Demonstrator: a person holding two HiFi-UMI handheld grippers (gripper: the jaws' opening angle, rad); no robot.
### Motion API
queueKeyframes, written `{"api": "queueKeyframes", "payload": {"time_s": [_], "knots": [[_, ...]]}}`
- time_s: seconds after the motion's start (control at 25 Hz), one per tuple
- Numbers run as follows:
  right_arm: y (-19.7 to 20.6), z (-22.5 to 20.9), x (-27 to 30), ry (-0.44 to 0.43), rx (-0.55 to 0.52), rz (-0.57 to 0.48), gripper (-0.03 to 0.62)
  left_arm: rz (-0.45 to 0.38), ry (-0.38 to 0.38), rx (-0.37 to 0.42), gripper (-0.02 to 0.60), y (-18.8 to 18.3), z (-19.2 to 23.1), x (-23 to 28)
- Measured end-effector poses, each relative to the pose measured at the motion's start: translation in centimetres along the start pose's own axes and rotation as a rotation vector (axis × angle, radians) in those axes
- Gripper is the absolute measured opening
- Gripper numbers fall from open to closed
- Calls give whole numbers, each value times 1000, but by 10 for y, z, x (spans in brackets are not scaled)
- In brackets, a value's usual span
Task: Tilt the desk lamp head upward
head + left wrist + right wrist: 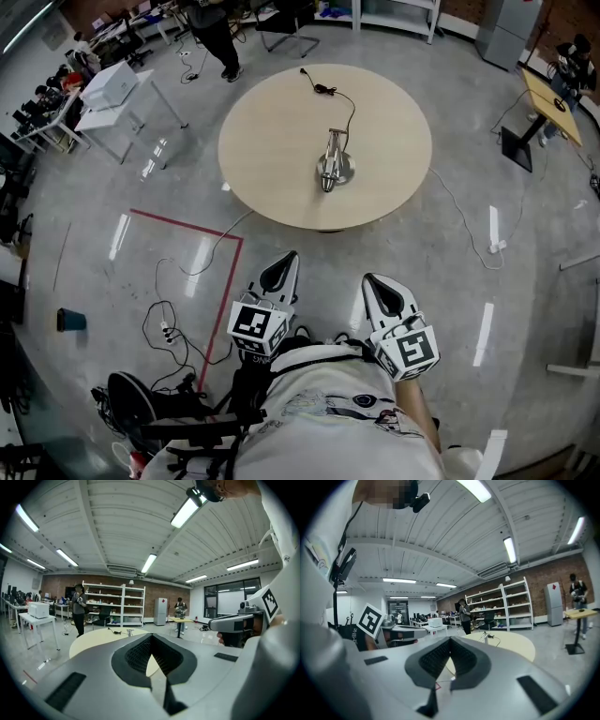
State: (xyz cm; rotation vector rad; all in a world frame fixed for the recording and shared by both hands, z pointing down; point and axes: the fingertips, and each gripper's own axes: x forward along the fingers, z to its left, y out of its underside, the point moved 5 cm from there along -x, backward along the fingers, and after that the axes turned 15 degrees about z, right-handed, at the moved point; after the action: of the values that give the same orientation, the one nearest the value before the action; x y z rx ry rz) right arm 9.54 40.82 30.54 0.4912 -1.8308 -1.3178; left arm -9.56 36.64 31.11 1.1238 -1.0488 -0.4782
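A silver desk lamp (333,164) lies low on the round beige table (281,178), its black cable trailing to the far edge. The gripper views show the lamp small and far off (129,632) (486,637). My left gripper (281,272) and right gripper (380,289) are held close to my body, over the floor and well short of the table. The jaws of both meet at their tips with nothing between them, as the left gripper view (151,639) and the right gripper view (450,641) show.
A person (214,33) stands beyond the table near a chair (286,28). A white table with a box (112,89) is at the far left, and a yellow desk on a stand (544,98) at the right. Red floor tape (187,225) and a power strip with cables (169,333) lie at my left.
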Motion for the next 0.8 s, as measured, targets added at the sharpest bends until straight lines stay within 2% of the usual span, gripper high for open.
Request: {"api": "queueKeyframes", "payload": {"time_s": [0.28,0.48,0.6,0.8], "knots": [[8,-1,-11,-49,20,20,3,41,-3,-24,2,15,-18,7],[10,-9,-2,-59,35,22,3,90,-2,4,2,22,-20,22],[12,-13,12,-62,42,37,3,89,10,2,2,23,-11,33],[6,-24,55,-54,54,71,3,83,85,-43,2,17,26,69]]}}
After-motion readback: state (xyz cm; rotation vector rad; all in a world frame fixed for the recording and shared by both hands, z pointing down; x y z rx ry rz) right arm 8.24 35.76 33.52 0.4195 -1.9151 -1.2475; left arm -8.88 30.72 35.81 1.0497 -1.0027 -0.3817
